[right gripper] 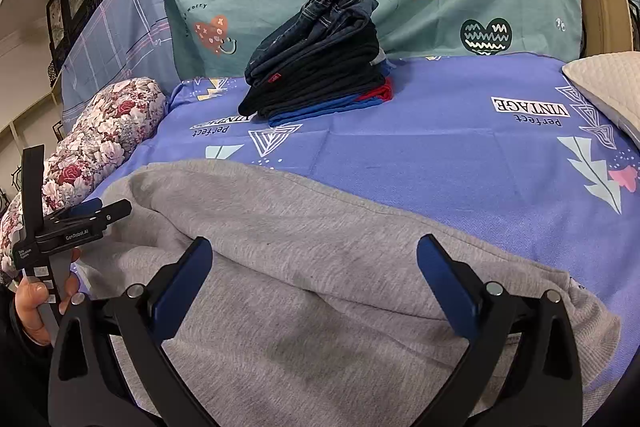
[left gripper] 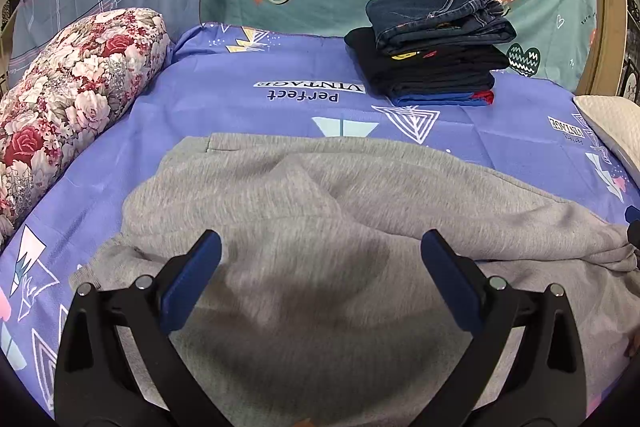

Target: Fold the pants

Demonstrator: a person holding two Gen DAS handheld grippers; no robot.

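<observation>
Grey pants (left gripper: pixel 320 211) lie spread across the purple sheet (left gripper: pixel 248 67), nearer than the folded stack (left gripper: pixel 432 55); left gripper (left gripper: pixel 320 251) and right gripper (right gripper: pixel 314 255) hover over them, jaws apart, probably ready to pinch.

Grey pants (left gripper: pixel 320 211) on purple patterned sheet (left gripper: pixel 248 67)

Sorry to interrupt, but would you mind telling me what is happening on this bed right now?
A person is folding pants with a pair of hand-held tongs. Grey sweatpants lie spread on the purple bedsheet, not yet folded up small. The left tongs and the right tongs both hover over the grey fabric with jaws wide open, gripping nothing. Farther back sits a stack of folded pants, jeans on top. A floral pillow lies along the left side.
</observation>
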